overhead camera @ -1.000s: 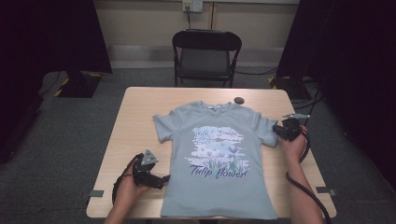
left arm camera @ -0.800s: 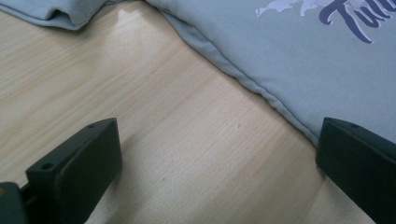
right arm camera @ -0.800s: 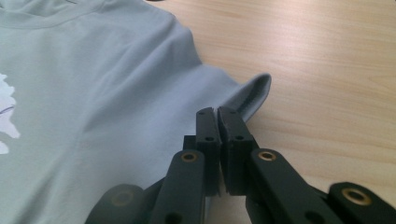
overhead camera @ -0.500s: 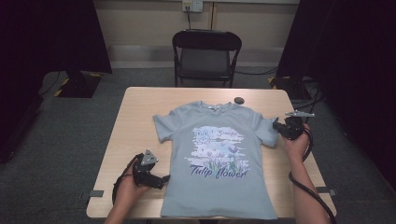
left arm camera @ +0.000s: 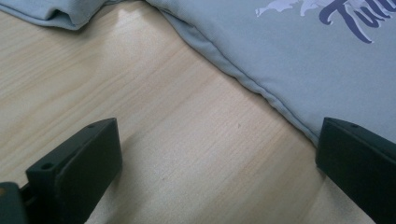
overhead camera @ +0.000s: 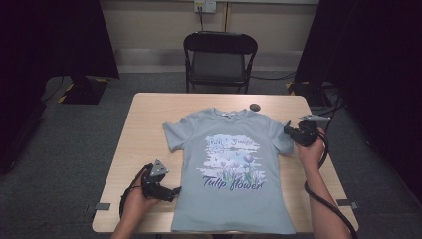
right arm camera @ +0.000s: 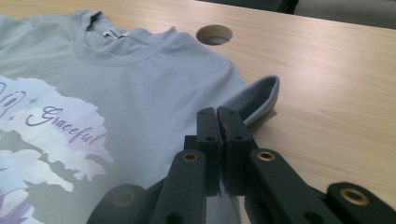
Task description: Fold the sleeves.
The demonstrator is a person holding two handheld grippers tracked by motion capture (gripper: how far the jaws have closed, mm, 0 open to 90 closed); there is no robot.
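A grey-blue T-shirt (overhead camera: pixel 234 164) with a "Tulip flower" print lies flat, front up, on the wooden table (overhead camera: pixel 144 129). My right gripper (overhead camera: pixel 287 130) is at the shirt's right sleeve (overhead camera: pixel 281 141). In the right gripper view its jaws (right arm camera: pixel 218 114) are pressed together on the sleeve's fabric, and the sleeve hem (right arm camera: pixel 261 95) curls up off the table just beyond them. My left gripper (overhead camera: pixel 174 191) rests low on the table beside the shirt's lower left side. It is open, and the shirt's side seam (left arm camera: pixel 261 88) runs between its jaws (left arm camera: pixel 219 140) without touching them.
A round cable hole (overhead camera: pixel 255 106) sits in the table just past the collar. A black folding chair (overhead camera: pixel 219 55) stands behind the far edge. Bare wood lies left of the shirt, and the shirt's hem hangs over the near edge.
My right gripper has shifted slightly left onto the sleeve edge and lifted it a little. The left gripper has stayed in place.
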